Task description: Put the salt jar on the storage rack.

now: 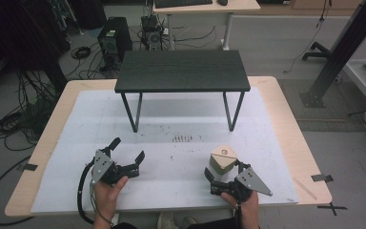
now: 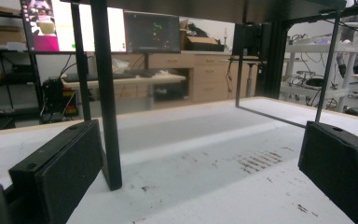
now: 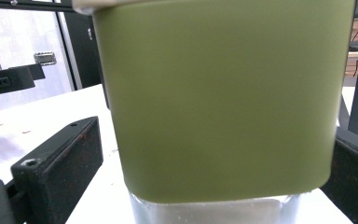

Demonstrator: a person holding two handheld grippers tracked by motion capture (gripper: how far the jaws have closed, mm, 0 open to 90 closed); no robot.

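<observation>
One green-sleeved jar (image 1: 222, 162), two grippers (image 1: 127, 151) (image 1: 223, 170), one black shelf (image 1: 182, 70)

My left hand-held gripper (image 1: 127, 151) is black, with two blocky jaws faced in dark foam pads (image 2: 65, 163), each with a small screw hole on its top edge. My right hand-held gripper (image 1: 223, 169) matches it. Each carries a grey three-cornered plate dotted with small screws, and a black cable (image 1: 81, 191) loops from the left one; my forearms are bare.
</observation>
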